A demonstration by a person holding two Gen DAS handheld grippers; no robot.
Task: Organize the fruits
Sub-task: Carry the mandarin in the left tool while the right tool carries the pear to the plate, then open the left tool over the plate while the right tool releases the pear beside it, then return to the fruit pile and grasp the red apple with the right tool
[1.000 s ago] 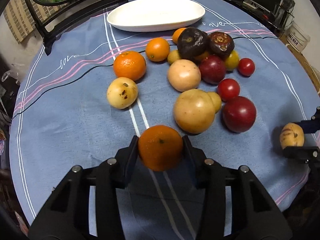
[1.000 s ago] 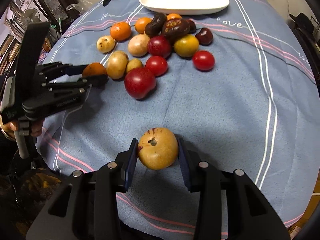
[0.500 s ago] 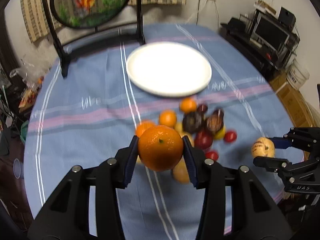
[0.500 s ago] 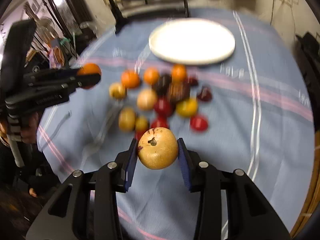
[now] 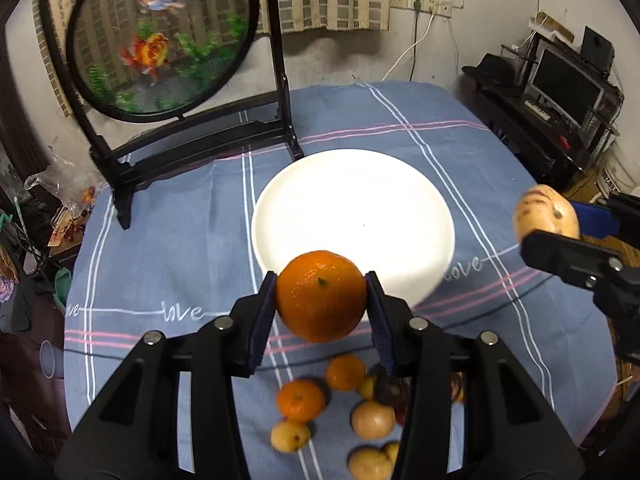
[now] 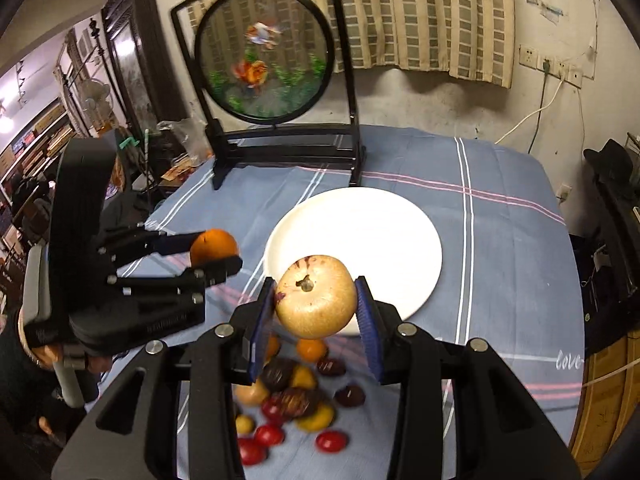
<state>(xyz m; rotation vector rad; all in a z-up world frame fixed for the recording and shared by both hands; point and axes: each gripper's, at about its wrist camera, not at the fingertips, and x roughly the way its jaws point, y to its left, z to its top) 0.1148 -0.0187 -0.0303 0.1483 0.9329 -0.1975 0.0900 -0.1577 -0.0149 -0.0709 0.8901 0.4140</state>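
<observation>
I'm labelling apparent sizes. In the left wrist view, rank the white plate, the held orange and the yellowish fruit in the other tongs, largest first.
1. White plate
2. Orange in the left tongs, though nearness to the camera inflates it
3. Yellowish fruit, partly hidden by the right tongs

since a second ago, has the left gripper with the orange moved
Yes. The left gripper has lifted the orange off the cloth and forward, toward the white plate.

Lifted off the cloth [image 5: 168, 240], both fruits: orange [image 5: 321, 295] and pear [image 6: 316, 297]. Now carried high before the plate [image 5: 352, 200], pile [image 5: 340, 412] dropped beneath the fingers [image 5: 262, 316].
</observation>
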